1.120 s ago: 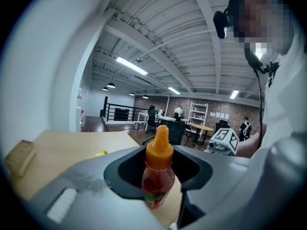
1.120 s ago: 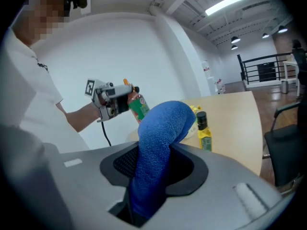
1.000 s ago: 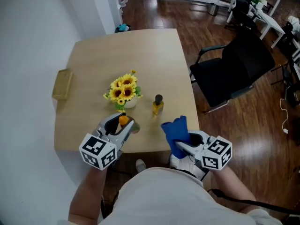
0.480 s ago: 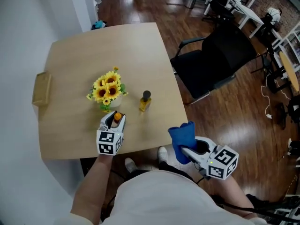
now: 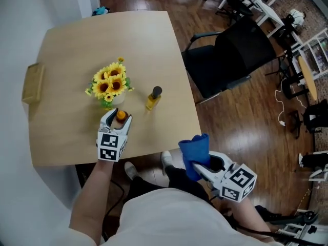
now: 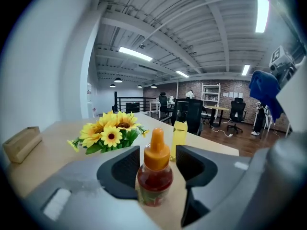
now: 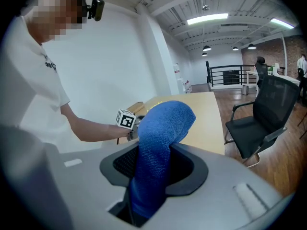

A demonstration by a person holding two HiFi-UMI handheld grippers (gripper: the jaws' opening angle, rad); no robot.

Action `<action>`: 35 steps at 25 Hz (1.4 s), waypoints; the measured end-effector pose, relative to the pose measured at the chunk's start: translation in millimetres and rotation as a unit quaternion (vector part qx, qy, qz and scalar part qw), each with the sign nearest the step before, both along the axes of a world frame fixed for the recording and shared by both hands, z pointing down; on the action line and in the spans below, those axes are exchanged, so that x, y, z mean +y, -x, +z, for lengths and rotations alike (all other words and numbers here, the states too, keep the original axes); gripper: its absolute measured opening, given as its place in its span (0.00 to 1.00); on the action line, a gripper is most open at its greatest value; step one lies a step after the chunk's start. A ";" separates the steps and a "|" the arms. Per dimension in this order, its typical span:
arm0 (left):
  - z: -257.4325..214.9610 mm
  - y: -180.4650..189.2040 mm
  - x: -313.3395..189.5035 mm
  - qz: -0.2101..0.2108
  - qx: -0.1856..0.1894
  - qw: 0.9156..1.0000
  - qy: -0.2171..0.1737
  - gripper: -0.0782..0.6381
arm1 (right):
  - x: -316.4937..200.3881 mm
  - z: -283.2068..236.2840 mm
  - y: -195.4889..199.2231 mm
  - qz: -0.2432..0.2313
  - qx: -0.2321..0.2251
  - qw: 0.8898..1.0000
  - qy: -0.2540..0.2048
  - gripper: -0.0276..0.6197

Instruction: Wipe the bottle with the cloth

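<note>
A small bottle (image 5: 121, 115) with an orange cap and red-brown liquid stands on the wooden table (image 5: 66, 45), in front of the sunflowers. My left gripper (image 5: 118, 119) is around it; its jaws have just been opening, and in the left gripper view the bottle (image 6: 155, 176) stands between the parted pads. My right gripper (image 5: 202, 165) hangs off the table's near right corner, shut on a blue cloth (image 5: 195, 151). In the right gripper view the cloth (image 7: 158, 143) sticks up from the jaws.
A yellow bottle with a black cap (image 5: 153, 98) stands to the right of a pot of sunflowers (image 5: 108, 84). A wooden block (image 5: 32, 83) lies at the table's left edge. A black office chair (image 5: 230, 60) stands to the right of the table.
My left gripper has come down to the table with the small bottle and its jaws have parted. The right gripper with the cloth has drifted further off the table's near edge.
</note>
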State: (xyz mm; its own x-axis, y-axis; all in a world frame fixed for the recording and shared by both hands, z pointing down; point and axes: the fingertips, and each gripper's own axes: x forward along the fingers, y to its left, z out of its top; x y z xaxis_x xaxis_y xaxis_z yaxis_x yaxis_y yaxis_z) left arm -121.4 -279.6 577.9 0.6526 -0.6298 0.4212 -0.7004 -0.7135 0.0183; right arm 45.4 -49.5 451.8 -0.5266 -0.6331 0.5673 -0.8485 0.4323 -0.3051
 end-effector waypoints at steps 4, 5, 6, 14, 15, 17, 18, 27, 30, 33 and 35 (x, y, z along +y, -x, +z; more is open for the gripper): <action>-29.4 11.4 12.2 -0.017 -0.027 0.999 -0.036 0.50 | -3.7 -5.8 -6.9 -0.022 -0.006 0.999 -0.024 0.28; -40.0 15.1 22.1 -0.027 -0.030 0.998 -0.044 0.50 | -4.0 -7.1 -11.1 -0.034 -0.009 0.999 -0.029 0.28; -50.5 17.9 34.1 -0.037 -0.032 0.997 -0.052 0.50 | -4.5 -8.5 -16.3 -0.048 -0.011 0.998 -0.035 0.28; -94.6 -7.5 179.1 -0.178 0.005 0.984 -0.028 0.48 | -1.1 -2.2 -91.5 -0.229 -0.013 0.968 -0.099 0.28; -101.0 -17.9 200.3 -0.201 0.015 0.979 -0.026 0.47 | 1.8 -0.8 -102.2 -0.245 -0.019 0.964 -0.102 0.28; -114.8 -42.5 239.5 -0.237 0.029 0.971 -0.027 0.46 | 8.6 2.2 -118.5 -0.277 -0.031 0.955 -0.103 0.28; -121.2 -57.1 258.4 -0.249 0.033 0.968 -0.028 0.46 | 13.5 2.9 -124.4 -0.294 -0.038 0.950 -0.102 0.28; -157.8 -146.5 377.1 -0.253 0.077 0.964 -0.020 0.45 | 81.1 -14.7 -124.8 -0.366 -0.083 0.920 -0.117 0.28; -164.0 -158.1 414.2 -0.247 0.091 0.964 -0.024 0.45 | 123.7 -23.7 -128.0 -0.369 -0.083 0.918 -0.122 0.28; -171.4 -161.2 451.0 -0.241 0.094 0.965 -0.036 0.45 | 163.6 -31.5 -133.2 -0.366 -0.080 0.919 -0.124 0.28; -177.9 -161.1 478.1 -0.239 0.097 0.965 -0.044 0.45 | 193.0 -37.2 -138.1 -0.365 -0.081 0.919 -0.127 0.28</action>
State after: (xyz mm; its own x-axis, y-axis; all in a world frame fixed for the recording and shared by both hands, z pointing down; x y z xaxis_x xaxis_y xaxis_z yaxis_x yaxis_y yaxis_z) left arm 39.7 198.5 400.0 0.3401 -0.9065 0.2503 -0.9393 -0.3147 0.1366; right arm 183.5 143.5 414.6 -0.9281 -0.1786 0.3267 -0.2565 0.9427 -0.2133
